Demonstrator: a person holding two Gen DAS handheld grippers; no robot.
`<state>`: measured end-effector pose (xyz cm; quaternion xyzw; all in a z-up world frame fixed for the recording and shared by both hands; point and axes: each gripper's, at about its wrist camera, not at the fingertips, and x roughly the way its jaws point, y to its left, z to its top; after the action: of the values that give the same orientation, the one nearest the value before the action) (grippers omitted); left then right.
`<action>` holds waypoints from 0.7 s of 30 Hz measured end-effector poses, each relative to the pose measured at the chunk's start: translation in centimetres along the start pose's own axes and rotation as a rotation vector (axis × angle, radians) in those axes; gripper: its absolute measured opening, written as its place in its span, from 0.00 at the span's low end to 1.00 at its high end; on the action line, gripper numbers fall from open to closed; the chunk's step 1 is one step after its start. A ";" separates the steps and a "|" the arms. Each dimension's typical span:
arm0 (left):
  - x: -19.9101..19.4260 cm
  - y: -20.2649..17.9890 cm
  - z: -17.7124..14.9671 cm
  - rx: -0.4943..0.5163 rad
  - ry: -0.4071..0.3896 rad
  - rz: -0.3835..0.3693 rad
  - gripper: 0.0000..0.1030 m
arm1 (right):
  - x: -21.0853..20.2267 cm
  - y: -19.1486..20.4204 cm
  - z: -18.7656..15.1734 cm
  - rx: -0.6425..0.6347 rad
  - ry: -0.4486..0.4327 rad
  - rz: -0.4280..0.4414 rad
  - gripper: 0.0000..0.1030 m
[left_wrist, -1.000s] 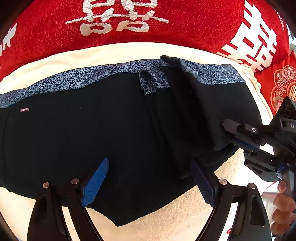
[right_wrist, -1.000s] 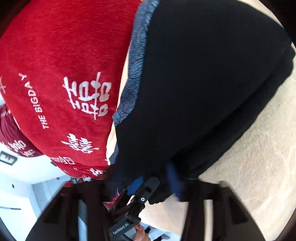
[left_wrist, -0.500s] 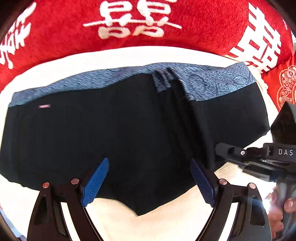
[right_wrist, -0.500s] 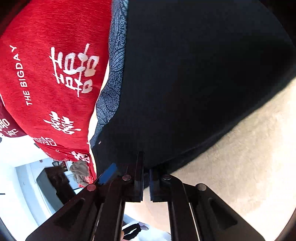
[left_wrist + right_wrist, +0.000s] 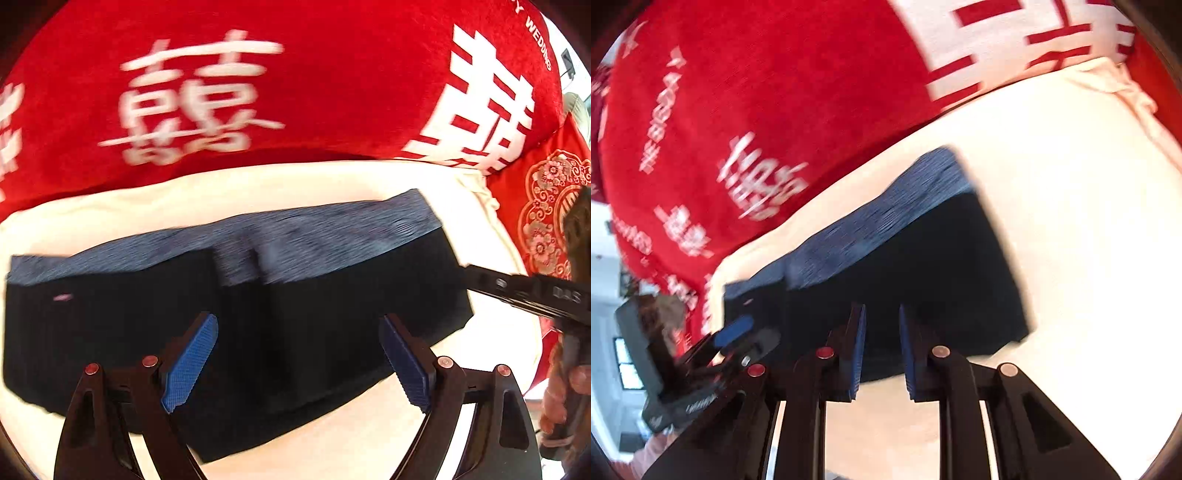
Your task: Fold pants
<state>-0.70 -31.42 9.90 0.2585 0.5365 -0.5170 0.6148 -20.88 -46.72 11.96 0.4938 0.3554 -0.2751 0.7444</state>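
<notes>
The black pants (image 5: pixel 288 317) with a blue patterned waistband (image 5: pixel 314 232) lie folded into a compact rectangle on the cream cushion (image 5: pixel 258 188). My left gripper (image 5: pixel 299 358) is open and empty, raised over the pants' near edge. My right gripper (image 5: pixel 881 347) has its jaws a little apart with nothing between them, at the near edge of the pants (image 5: pixel 923 277). The right gripper's arm also shows in the left wrist view (image 5: pixel 524 291), at the pants' right edge. The left gripper shows at the left of the right wrist view (image 5: pixel 731 336).
A red blanket with white characters (image 5: pixel 295 81) covers the back behind the cushion. A red patterned cushion (image 5: pixel 546 229) sits at the right. The cream surface (image 5: pixel 1071 221) spreads to the right of the pants.
The right gripper has let go of the pants' edge, opened slightly and drawn back. The folded flap now lies flat. The left gripper has pulled back and up; both views are motion-blurred.
</notes>
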 end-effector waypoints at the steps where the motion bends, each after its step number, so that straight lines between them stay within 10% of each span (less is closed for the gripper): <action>1: 0.6 -0.5 0.4 -0.004 0.003 -0.002 0.87 | 0.5 -0.6 0.8 -0.007 0.009 -0.021 0.20; 7: 6.0 0.1 -0.9 -0.046 0.094 0.119 0.87 | 4.6 -1.5 0.4 0.007 0.113 -0.005 0.20; 11: 5.0 -0.1 -2.2 0.015 0.066 0.162 0.87 | 4.5 -0.5 -1.2 -0.052 0.132 -0.015 0.19; 21: -0.4 5.6 -6.6 -0.239 0.072 0.164 0.87 | 4.0 1.9 -2.6 -0.173 0.204 -0.052 0.32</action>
<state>1.85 -23.72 7.02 0.2449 0.5930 -0.3880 0.6617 -17.75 -43.86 9.07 0.4438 0.4643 -0.2109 0.7369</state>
